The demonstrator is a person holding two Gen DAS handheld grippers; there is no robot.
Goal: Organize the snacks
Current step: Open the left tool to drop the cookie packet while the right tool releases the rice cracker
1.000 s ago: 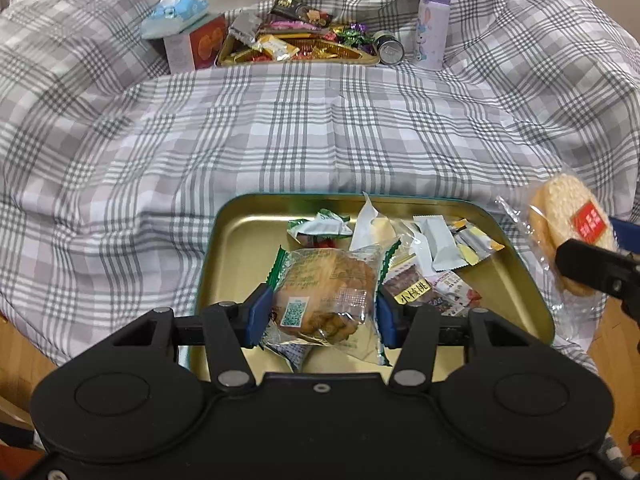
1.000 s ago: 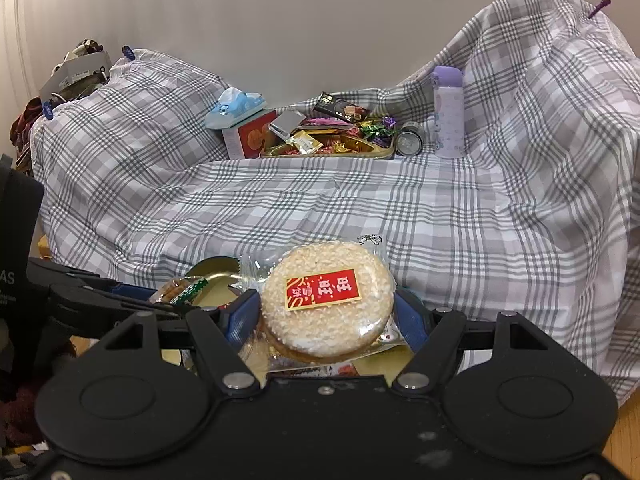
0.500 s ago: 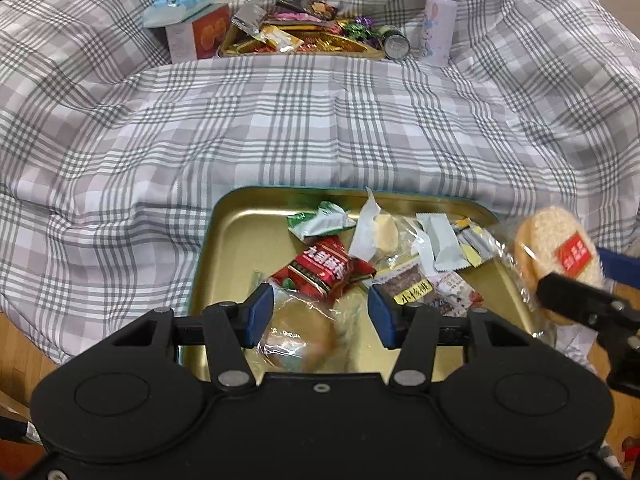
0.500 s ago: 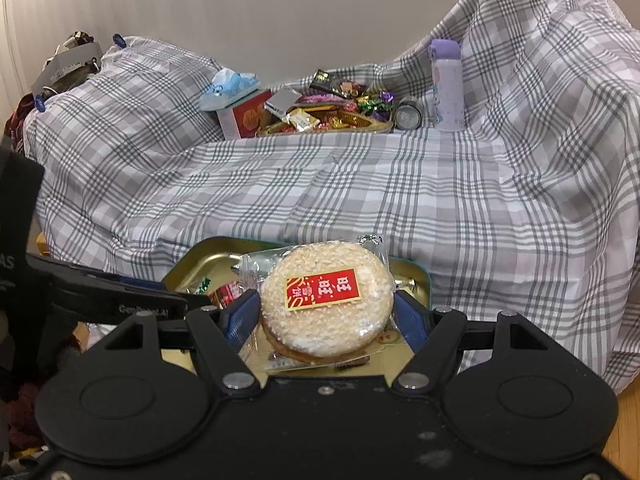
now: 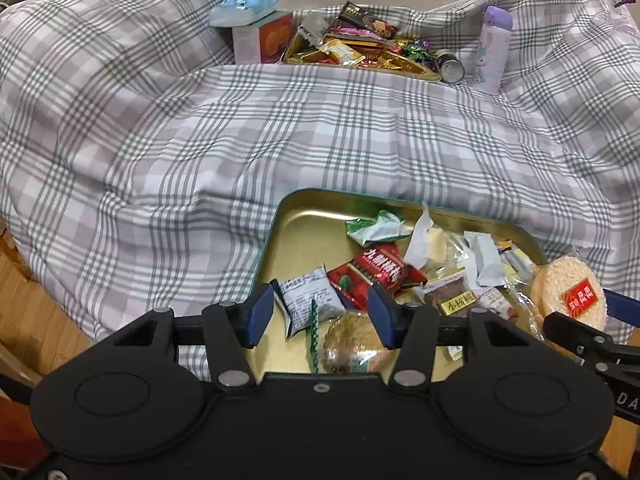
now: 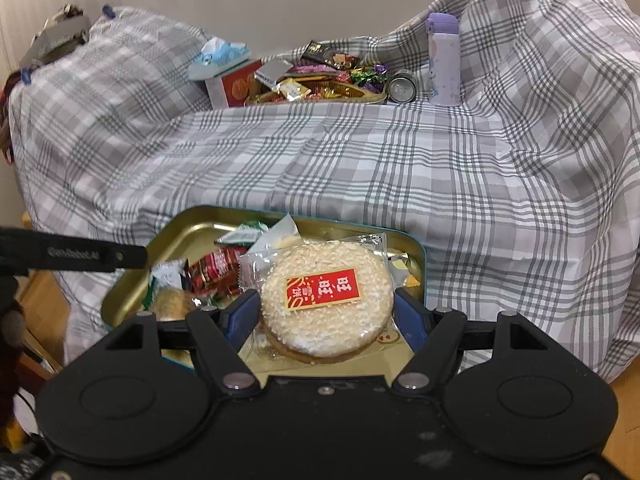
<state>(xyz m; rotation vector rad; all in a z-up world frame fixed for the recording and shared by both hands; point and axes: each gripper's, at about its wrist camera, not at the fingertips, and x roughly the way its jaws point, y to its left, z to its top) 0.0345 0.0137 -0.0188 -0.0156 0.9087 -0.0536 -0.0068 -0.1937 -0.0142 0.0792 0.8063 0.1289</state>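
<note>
both wrist views look steeply down, close over the shared gold tray (image 5: 304, 236) (image 6: 188, 236).

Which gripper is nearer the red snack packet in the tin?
Left. The left gripper hovers just short of the red packet; the right gripper, jaws gripping the rice cracker, sits farther right.

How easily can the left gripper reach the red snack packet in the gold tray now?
Probably yes: the left gripper is open and empty, and the red snack packet lies uncovered just ahead in the gold tray.
</note>
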